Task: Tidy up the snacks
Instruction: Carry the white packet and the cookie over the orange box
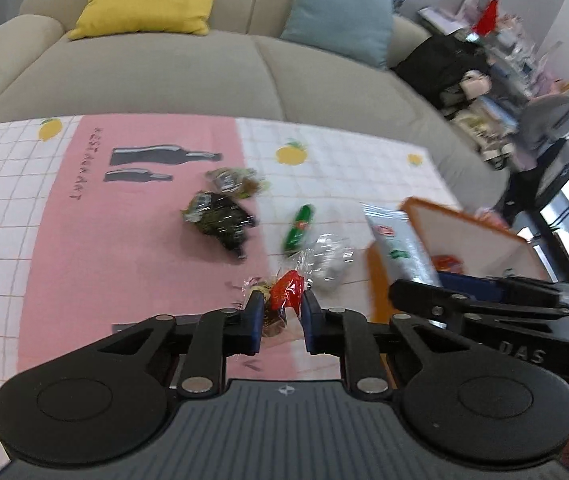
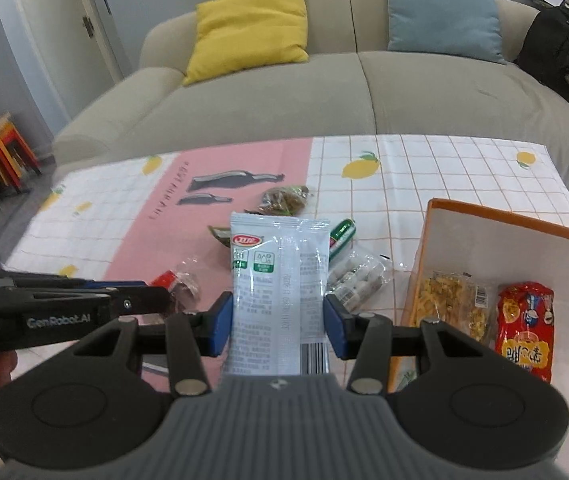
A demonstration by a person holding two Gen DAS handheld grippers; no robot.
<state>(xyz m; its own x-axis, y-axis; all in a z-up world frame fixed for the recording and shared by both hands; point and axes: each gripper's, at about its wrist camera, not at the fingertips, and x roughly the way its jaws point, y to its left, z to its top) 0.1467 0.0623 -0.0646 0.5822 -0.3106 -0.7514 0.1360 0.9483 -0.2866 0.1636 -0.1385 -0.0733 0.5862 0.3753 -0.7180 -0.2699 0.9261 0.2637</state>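
Note:
My left gripper [image 1: 282,316] is shut on a small snack in a clear and red wrapper [image 1: 286,292], lifted above the tablecloth; the same gripper [image 2: 156,300] and snack [image 2: 176,284] show from the side in the right wrist view. My right gripper [image 2: 278,316] is shut on a tall white snack packet [image 2: 280,264], held upright over the table. That packet [image 1: 396,244] appears in the left wrist view beside an orange-edged box [image 1: 476,240]. The box [image 2: 484,248] lies to the right and holds a yellow snack pack [image 2: 448,300] and a red one [image 2: 524,328].
Loose on the tablecloth [image 2: 444,168] lie a green tube [image 2: 342,236], a clear pack of white sweets [image 2: 358,280], a brown snack bag [image 2: 284,200] and a dark green bag [image 1: 220,220]. A beige sofa [image 2: 324,92] with cushions stands behind the table.

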